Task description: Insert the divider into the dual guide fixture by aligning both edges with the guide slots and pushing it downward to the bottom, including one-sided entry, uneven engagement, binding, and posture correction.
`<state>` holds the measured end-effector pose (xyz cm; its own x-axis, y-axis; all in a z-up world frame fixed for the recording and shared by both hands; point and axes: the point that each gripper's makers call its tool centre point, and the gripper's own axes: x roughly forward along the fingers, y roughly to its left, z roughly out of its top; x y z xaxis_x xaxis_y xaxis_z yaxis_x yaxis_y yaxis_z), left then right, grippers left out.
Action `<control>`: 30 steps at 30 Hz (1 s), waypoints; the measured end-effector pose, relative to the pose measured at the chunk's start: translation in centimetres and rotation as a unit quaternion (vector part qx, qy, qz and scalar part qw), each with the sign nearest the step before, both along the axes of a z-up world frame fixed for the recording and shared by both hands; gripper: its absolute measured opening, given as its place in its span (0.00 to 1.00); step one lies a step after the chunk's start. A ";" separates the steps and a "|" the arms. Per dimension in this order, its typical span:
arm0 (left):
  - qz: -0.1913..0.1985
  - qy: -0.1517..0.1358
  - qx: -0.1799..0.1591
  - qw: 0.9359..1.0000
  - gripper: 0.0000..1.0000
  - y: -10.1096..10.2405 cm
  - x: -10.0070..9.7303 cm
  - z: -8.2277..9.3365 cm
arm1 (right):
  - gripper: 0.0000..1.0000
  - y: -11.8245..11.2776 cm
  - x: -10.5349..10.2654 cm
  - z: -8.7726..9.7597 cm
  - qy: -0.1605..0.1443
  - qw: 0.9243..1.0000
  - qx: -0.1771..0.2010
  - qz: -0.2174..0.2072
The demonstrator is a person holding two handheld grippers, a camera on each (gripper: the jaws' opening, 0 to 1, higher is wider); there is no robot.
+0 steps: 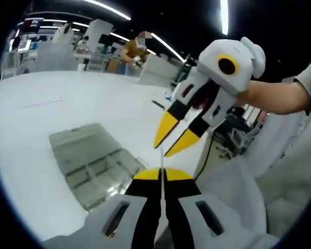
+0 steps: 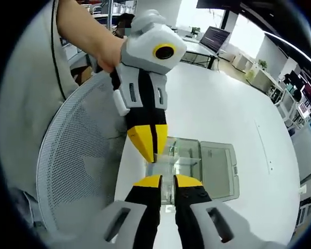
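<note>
— White table [image 1: 57, 104], clear fixture [image 1: 93, 161] lying on it. Divider in yet?
— No. Left gripper [image 1: 162, 175] pinches the divider [image 1: 161, 158] edge-on, aloft; right gripper [image 1: 175, 136] sits apart, empty. Insertion remains.

No legible text, labels, brands or numbers in either view. Distant monitor [image 2: 215, 36] in the right gripper view shows lines of content, too small to read. Clear fixture [image 1: 93, 161] and both grippers carry no readable markings.
</note>
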<state>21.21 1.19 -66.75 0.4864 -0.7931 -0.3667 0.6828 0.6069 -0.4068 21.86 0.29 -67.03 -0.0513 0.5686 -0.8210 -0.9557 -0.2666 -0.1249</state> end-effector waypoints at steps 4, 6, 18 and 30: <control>-0.006 -0.010 0.007 1.000 0.00 0.0 -0.1 0.0 | 0.02 0.0 -0.1 0.0 0.006 1.000 -0.006 0.008; -0.008 -0.013 0.008 1.000 0.00 0.0 -0.2 0.1 | 0.02 0.1 -0.1 0.1 0.009 1.000 -0.007 0.011; -0.038 -0.052 0.032 0.997 0.00 -0.3 -0.6 0.2 | 0.01 0.1 -1.0 0.1 0.046 0.998 -0.020 0.033; -0.054 -0.068 0.038 0.995 0.00 -0.4 -1.2 0.0 | 0.00 -0.1 -1.8 -0.2 0.079 0.996 -0.029 0.040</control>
<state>20.05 0.78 -66.76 0.4485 -0.8163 -0.3641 0.7917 0.5519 -0.2621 20.03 0.17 -67.26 -0.2267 0.5096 -0.8300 -0.9374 -0.3456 0.0439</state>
